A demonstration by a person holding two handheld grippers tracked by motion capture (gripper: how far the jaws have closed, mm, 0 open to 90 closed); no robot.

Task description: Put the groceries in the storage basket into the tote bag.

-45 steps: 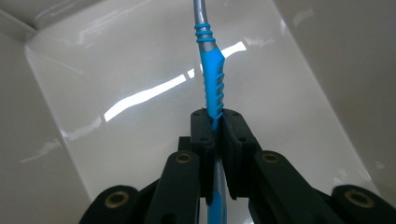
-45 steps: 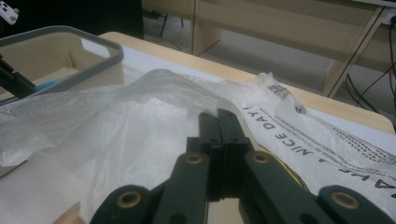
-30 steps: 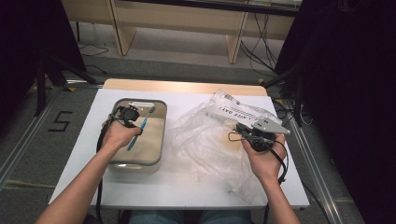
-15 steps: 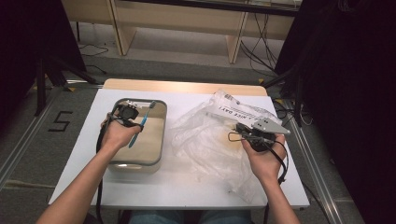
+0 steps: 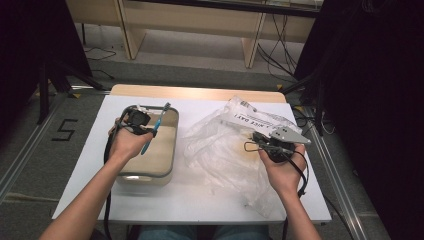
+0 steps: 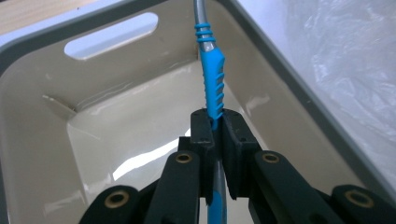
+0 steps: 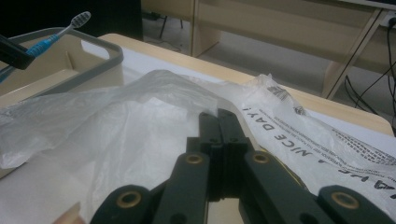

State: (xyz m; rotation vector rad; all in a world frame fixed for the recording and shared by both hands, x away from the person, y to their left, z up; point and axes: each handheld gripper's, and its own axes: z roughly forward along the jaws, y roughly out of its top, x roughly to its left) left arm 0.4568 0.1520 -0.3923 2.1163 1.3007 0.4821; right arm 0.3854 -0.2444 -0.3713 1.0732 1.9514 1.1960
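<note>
Left gripper (image 6: 214, 122) over the bin (image 5: 170, 150), jaws pinching a blue toothbrush (image 6: 213, 84) at mid-handle. Handle's lower end hidden behind the jaws in left gripper view; head cut off at that view's top edge, seen past the bin's far rim in right gripper view. Right gripper (image 7: 217, 122) at the table's (image 5: 200, 200) right, jaws pressed together over the clear bag (image 5: 225, 150). Cannot tell if any film is caught between them. Bag print partly cut off.

Left gripper (image 6: 215, 122) held up near the table's left edge, jaws clamped together on a slim handle; right gripper (image 7: 218, 122) low near the right edge, jaws pressed fully together; both forearms reach from the near edge.
</note>
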